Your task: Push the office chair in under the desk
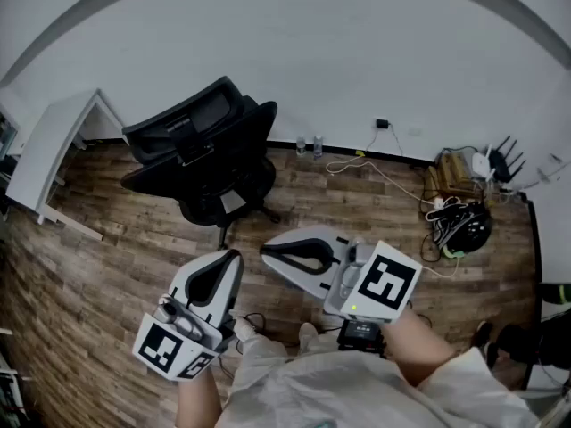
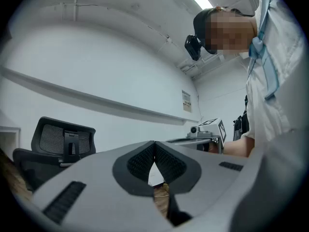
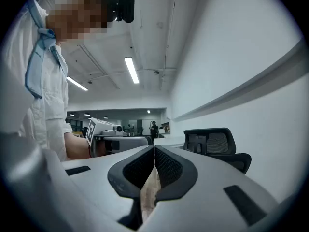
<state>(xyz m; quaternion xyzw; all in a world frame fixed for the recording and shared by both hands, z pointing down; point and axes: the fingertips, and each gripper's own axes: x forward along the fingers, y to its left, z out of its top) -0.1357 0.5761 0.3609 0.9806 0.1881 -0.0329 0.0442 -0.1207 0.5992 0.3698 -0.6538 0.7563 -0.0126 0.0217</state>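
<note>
Office chair [image 1: 210, 154], black with a mesh back, stands on the wooden floor [image 1: 375, 212] close to the far wall, just right of the white tabletop [image 1: 53, 150] at the far left and not yet under it. The left gripper [image 1: 219, 270] and right gripper [image 1: 299, 257] are both held level near the person, jaws closed on nothing, well short of the chair. Closed jaws should serve as blunt pushers. Set one on each side of the backrest and press evenly, so the chair rolls left instead of swivelling. Aim the seat squarely at the opening, and slow down as the armrests near the tabletop edge.
</note>
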